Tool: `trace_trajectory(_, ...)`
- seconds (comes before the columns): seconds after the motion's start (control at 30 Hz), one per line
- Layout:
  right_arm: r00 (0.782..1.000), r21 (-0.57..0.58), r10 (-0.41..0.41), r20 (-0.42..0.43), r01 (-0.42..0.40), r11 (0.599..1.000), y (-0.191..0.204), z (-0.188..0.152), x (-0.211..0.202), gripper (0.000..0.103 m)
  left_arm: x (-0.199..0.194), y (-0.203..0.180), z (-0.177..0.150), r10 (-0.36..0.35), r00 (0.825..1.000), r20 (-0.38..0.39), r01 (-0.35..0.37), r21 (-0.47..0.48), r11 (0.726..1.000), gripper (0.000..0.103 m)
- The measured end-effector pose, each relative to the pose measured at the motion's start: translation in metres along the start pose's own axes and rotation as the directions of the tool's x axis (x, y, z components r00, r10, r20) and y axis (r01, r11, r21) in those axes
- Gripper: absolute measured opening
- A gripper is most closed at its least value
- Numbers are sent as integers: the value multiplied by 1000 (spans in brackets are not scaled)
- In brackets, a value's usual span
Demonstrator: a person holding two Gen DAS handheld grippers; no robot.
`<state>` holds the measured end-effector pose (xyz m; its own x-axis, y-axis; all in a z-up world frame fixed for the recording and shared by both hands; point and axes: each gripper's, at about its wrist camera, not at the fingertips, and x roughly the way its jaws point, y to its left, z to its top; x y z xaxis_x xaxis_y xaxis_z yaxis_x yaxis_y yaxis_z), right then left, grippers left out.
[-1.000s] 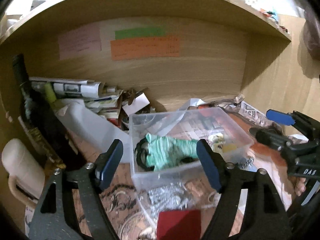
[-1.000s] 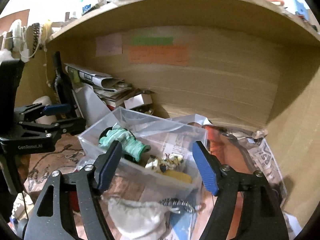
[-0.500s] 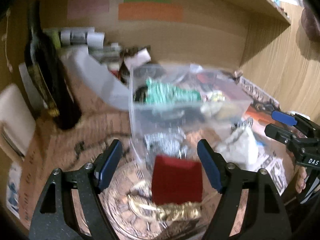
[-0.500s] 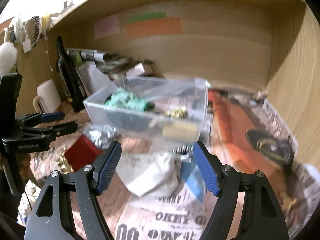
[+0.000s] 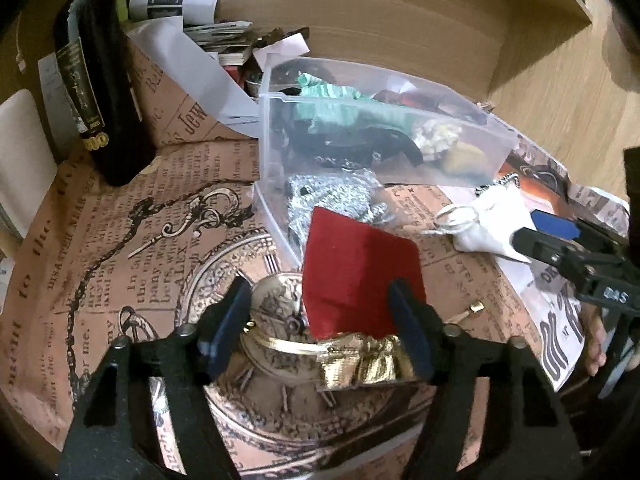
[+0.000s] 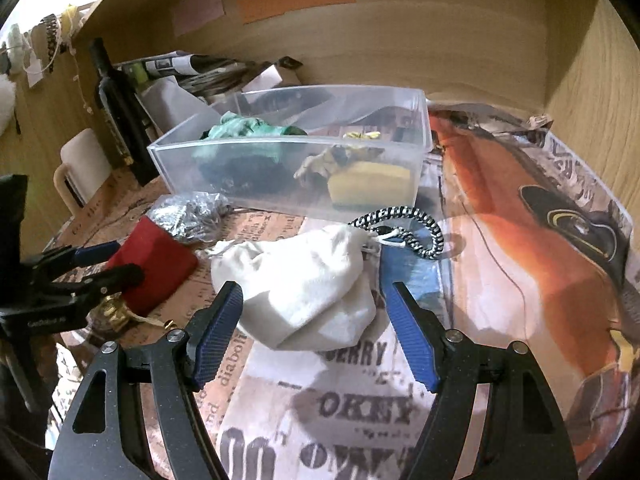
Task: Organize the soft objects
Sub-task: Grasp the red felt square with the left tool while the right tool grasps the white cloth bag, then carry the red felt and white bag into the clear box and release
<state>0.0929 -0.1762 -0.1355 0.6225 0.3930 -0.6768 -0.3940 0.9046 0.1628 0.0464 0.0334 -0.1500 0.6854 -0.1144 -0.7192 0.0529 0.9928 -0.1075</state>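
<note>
A clear plastic bin point(image 5: 280, 128) point(image 6: 420, 120) holds a green knit item point(image 5: 332, 100) point(image 6: 240, 126), a black item and a yellow one point(image 6: 368, 184). A red velvet pouch point(image 5: 360, 276) point(image 6: 156, 264) with a gold tie lies in front of it. My left gripper point(image 5: 318, 328) is open, its fingers on either side of the pouch's near end. A white cloth pouch point(image 6: 304, 280) point(image 5: 492, 228) lies to the right. My right gripper point(image 6: 316, 332) is open around its near edge. A silver mesh item point(image 5: 336, 196) point(image 6: 188, 212) rests by the bin.
A dark wine bottle point(image 5: 96, 76) point(image 6: 120, 112) and a white mug point(image 6: 80, 168) stand at the left. Rolled papers and clutter point(image 5: 192, 12) fill the back of the wooden alcove. A black-and-white cord point(image 6: 416, 228) lies by the white pouch. Printed paper covers the surface.
Both grippers have pulled back from the bin and dropped lower. The left now brackets the red pouch and the right brackets the white pouch. Both stay open.
</note>
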Motion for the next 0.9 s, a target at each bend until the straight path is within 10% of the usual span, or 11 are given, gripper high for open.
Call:
trace_trajectory(0.47, 1000, -28, 14, 3, -14, 1000, 5, -3, 4, 28, -4, -1, -6, -23, 1000, -6, 23, -2, 1000, 9)
trace_trajectory(0.9, 991, -45, 14, 131, -8, 999, 9, 14, -33, 19, -36, -7, 19, -32, 991, 127, 30, 15, 999, 2)
